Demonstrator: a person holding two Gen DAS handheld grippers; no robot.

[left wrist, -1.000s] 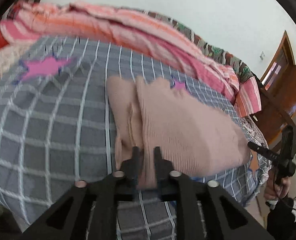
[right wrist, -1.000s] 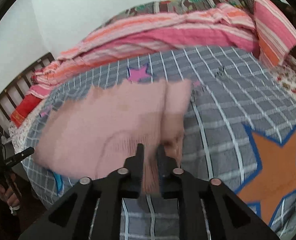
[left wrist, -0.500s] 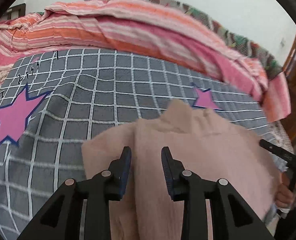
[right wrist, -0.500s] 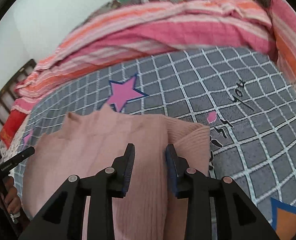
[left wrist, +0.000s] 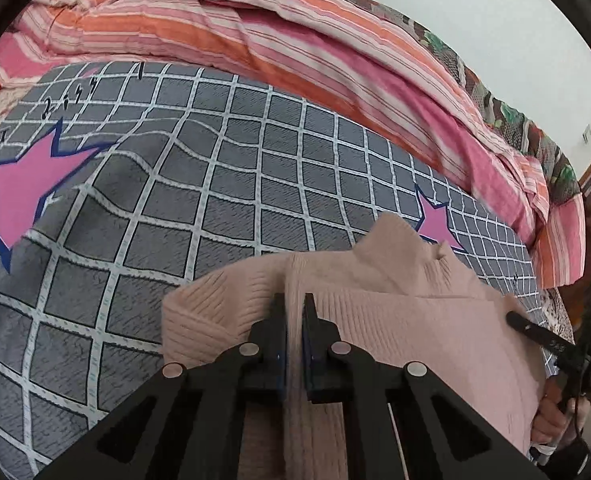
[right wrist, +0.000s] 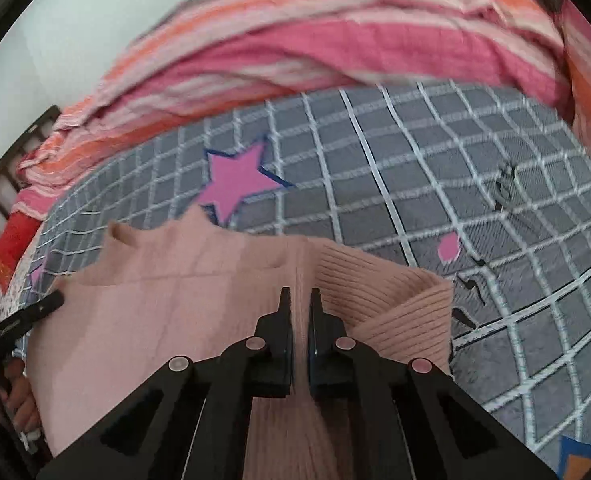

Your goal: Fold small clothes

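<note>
1. A pink sweater (left wrist: pixel 395 320) lies on a bed's grey checked cover (left wrist: pixel 215 208).
2. Left tongs (left wrist: pixel 294 304) have just closed, pinching a sweater fold.
3. Right tongs (right wrist: pixel 300 300) likewise grip sweater fabric.

A pink ribbed knit sweater (left wrist: pixel 395 320) lies partly folded on the bed's grey checked sheet (left wrist: pixel 215 200), sleeves turned in, high collar pointing toward the striped quilt, ridges of fabric pinched upward.
</note>
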